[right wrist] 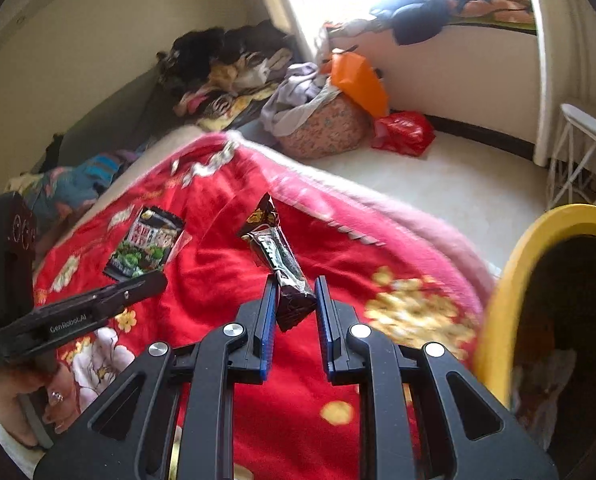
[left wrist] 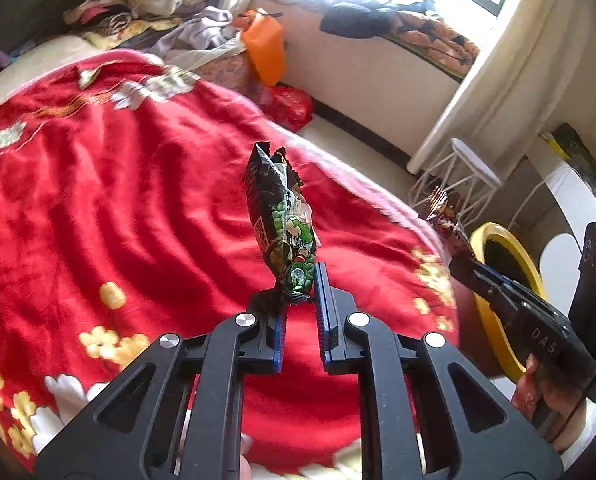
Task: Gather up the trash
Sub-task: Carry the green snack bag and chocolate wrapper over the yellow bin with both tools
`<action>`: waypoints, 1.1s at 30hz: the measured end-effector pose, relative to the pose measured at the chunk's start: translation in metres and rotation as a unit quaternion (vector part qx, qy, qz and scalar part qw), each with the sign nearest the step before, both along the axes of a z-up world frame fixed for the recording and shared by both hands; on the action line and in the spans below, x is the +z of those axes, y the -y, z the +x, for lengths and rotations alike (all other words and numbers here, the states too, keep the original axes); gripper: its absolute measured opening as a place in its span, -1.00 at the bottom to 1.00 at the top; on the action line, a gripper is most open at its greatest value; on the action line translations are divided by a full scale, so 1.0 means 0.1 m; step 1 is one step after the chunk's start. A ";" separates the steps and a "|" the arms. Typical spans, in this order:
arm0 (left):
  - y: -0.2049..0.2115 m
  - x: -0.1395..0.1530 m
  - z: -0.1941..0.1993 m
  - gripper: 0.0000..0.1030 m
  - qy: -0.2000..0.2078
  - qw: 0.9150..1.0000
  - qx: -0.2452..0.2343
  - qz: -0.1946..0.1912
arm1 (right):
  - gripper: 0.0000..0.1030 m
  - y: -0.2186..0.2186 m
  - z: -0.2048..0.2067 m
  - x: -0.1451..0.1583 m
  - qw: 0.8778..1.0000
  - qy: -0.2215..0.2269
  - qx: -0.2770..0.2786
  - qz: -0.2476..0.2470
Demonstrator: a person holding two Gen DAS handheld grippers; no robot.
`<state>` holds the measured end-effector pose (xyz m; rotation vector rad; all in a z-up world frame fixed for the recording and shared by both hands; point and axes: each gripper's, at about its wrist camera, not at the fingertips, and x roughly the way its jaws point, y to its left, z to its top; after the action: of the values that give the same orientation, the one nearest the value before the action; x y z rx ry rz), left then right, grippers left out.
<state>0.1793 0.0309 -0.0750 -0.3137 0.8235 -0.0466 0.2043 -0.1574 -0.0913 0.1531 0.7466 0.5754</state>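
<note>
Left tool (left wrist: 298, 284), left wrist view: pads clamped on the bottom corner of one green-and-black snack wrapper (left wrist: 282, 224), which stands upright above the red blanket (left wrist: 118, 200), lifted clear of it. Count in this view: two tools, two wrappers, one bin. Right tool (left wrist: 462, 264) enters from the right of the green wrapper, jaws closed on one crumpled brown wrapper (left wrist: 442, 216), its tip near the yellow-rimmed bin (left wrist: 494, 240). A hand (left wrist: 538, 392) grips its handle at the lower right edge. The left tool points downward and forward over the bed. One white wire stool (left wrist: 458, 176) stands on the pale floor beyond the bin. One orange bag (left wrist: 264, 48) and one red bag (left wrist: 290, 106) lie past the far edge of the blanket, under a bright window.

Right wrist view: right tool (right wrist: 296, 304) closed on the lower end of the brown wrapper (right wrist: 278, 256); the wrapper tilts up and away over the blanket (right wrist: 226, 280). Left of it, the left tool (right wrist: 138, 284) holds the green wrapper (right wrist: 146, 244) flat-on to the camera, above the blanket. The left hand (right wrist: 30, 400) wraps the handle at the lower left. The yellow bin (right wrist: 510, 280) fills the right edge, just beside the bed; its inside is dark. Piled clothes (right wrist: 226, 68) sit against the far wall behind the blanket. Picture blurred at the bin side.
</note>
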 end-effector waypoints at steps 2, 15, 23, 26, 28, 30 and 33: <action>0.09 0.05 0.01 -0.83 0.006 1.000 -0.012 -0.001 | -0.65 0.14 -0.03 0.05 1.000 0.010 -0.021 -0.001; 0.66 0.25 0.01 -0.83 0.031 0.996 -0.078 0.002 | -0.65 1.01 -0.20 0.12 0.991 0.014 -0.128 0.028; 0.94 0.34 -0.03 -0.83 0.044 0.993 -0.109 0.003 | -0.65 1.38 -0.35 0.13 0.984 0.015 -0.172 0.034; 1.04 0.37 -0.04 -0.83 0.048 0.991 -0.122 0.004 | -0.65 1.51 -0.42 0.13 0.982 0.016 -0.186 0.034; 1.12 0.40 -0.05 -0.83 0.052 0.990 -0.132 0.005 | -0.65 1.56 -0.48 0.14 0.980 0.019 -0.195 0.032; 1.18 0.41 -0.06 -0.83 0.054 0.989 -0.141 0.005 | -0.65 1.61 -0.52 0.15 0.979 0.021 -0.201 0.030; 1.27 0.42 -0.09 -0.83 0.057 0.987 -0.152 0.006 | -0.65 1.67 -0.57 0.15 0.977 0.024 -0.212 0.027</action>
<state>0.1706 -0.0962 -0.0330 -0.1695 0.7530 -0.3425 0.1468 -0.3244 -0.0762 0.3375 0.6271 0.1922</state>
